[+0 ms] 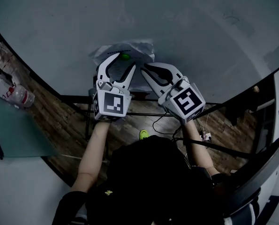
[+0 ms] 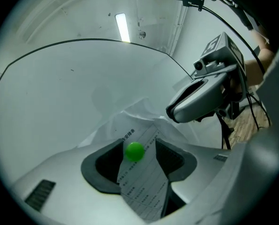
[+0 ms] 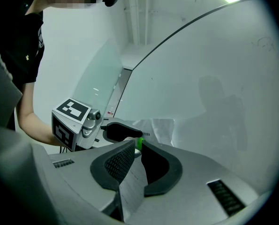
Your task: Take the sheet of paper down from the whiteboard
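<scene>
A crumpled printed sheet of paper (image 1: 130,48) hangs on the whiteboard (image 1: 186,27), pinned by a round green magnet (image 1: 124,56). My left gripper (image 1: 125,61) stands open at the sheet, one jaw on each side of the magnet. In the left gripper view the magnet (image 2: 135,151) sits between the wide-apart pads of the left gripper (image 2: 138,143) with a gap on each side, and the paper (image 2: 146,182) runs down between them. My right gripper (image 1: 145,70) is just right of it, shut on the sheet's edge. In the right gripper view the paper (image 3: 132,186) is pinched in the right gripper (image 3: 138,146).
The whiteboard's dark stand (image 1: 88,111) rises from a wooden floor below my arms. A plastic water bottle (image 1: 20,96) lies at the left on a glass surface. Cables (image 1: 160,123) and a small green object (image 1: 144,134) lie on the floor. A dark chair (image 1: 266,163) is at the right.
</scene>
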`<state>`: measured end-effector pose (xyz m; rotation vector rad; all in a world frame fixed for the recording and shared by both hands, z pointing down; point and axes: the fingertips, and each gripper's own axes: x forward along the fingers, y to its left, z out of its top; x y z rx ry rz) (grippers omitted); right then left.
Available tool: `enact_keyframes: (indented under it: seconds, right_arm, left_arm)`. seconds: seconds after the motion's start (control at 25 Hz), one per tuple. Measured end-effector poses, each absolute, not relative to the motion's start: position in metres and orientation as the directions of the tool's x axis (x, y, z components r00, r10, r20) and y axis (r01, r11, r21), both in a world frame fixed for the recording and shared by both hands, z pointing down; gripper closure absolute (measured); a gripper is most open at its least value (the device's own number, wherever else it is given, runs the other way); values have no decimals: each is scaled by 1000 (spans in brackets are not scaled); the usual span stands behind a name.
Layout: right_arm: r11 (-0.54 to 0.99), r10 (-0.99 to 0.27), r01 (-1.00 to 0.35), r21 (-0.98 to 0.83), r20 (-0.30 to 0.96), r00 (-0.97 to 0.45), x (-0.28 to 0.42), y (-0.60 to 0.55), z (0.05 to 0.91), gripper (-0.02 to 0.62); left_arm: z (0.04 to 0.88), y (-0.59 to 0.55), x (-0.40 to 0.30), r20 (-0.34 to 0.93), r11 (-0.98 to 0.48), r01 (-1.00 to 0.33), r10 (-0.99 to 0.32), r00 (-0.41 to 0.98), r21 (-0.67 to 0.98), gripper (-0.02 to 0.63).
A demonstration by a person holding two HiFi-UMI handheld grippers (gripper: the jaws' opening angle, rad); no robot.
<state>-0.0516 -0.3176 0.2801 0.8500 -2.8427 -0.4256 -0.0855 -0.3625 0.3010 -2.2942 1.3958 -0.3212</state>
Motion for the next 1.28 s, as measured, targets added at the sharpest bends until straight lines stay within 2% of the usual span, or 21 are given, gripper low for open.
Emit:
enact_keyframes:
  seconds: [0.56,0.8,1.28]
  right_arm:
    - [796,-564,-523,305,60,-823,-44,-322,278,538]
    - [791,-573,-529,307,69,-817,-40,-323,280,537]
    - [758,-609,-547,356,84,-789,-39,-329,279,522]
  left_arm:
    - [305,-368,-84,-34,-290,-759,-925,379,-583,378]
    - [308,-371,-84,-63,-185,-719,-951,304,-670,402]
    - [306,-372,-86,-96,-134,-712,-957,274,-689,442]
